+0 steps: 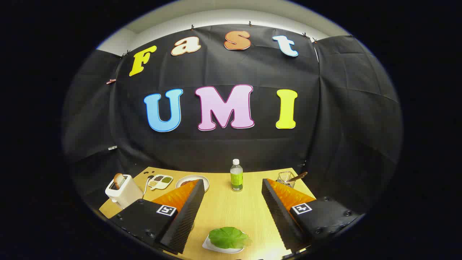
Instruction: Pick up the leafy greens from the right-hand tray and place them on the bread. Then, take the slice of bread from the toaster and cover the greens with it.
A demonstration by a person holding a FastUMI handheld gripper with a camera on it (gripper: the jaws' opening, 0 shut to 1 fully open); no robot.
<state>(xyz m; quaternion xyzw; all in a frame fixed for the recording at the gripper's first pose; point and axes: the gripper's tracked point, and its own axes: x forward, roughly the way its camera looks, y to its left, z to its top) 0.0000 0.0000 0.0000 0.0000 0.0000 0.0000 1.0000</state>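
Hand-held gripper [231,202] fingers spread wide, empty. Leafy greens [228,237] lie between them on a small tray [216,248]: light, floppy, tear-prone; likely best pinched at the leaf edge.

On the light wooden table [223,207] the gripper [232,202] has its two fingers spread wide, with nothing between the tips. Between the fingers, at their near end, lies the green leafy vegetable [228,237] on a small white tray [209,245]. Beyond the fingers, near the back edge of the table, stands a clear plastic bottle with green drink [236,176]. Left of the bottle is a round white plate [202,180], partly behind the left finger. Further left lies a white divided dish [160,181], then a white toaster [122,191] with a slice of bread [118,179] in its slot. Right of the bottle stands a wire basket [286,178] with a wooden-handled utensil [298,177] in it.
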